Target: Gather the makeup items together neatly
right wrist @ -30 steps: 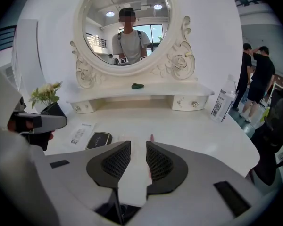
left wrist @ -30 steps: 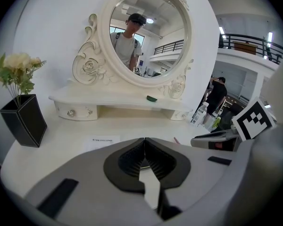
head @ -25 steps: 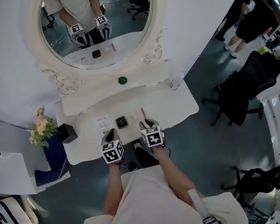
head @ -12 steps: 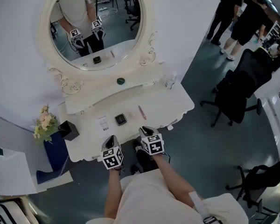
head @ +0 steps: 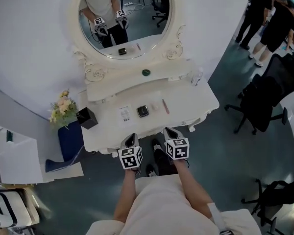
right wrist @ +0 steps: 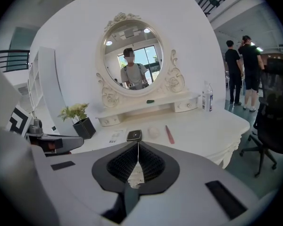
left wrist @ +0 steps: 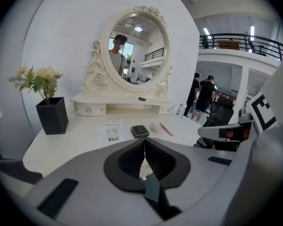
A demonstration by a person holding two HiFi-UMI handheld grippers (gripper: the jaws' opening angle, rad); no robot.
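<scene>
Makeup items sat in a loose row mid-table on the white dressing table (head: 198, 103), which had a glossy top and a scalloped front edge. Far left stood a black square vase (head: 87, 117) of pale flowers, matte and boxy. Next was a flat white printed packet (head: 125, 114), thin and rectangular. Just beside it lay a black compact (head: 142, 111), square with rounded corners and a shiny lid. Then came a pale round pad (head: 155, 106), soft-looking and nearly table-coloured, and next to it a pink stick (head: 165, 106), slim and lying angled. All four were near each other but not touching. A small dark green lid-like thing (head: 146, 72) was on the raised shelf under the oval carved-frame mirror (head: 175, 50), and a clear bottle (head: 198, 77) stood upright at the right end. The left gripper (left wrist: 144, 141) was off the front edge, ribbed black pads pressed together on nothing. The right gripper (right wrist: 138, 146) was likewise off the edge; its jaws had just been closing and were pressed together, empty.
</scene>
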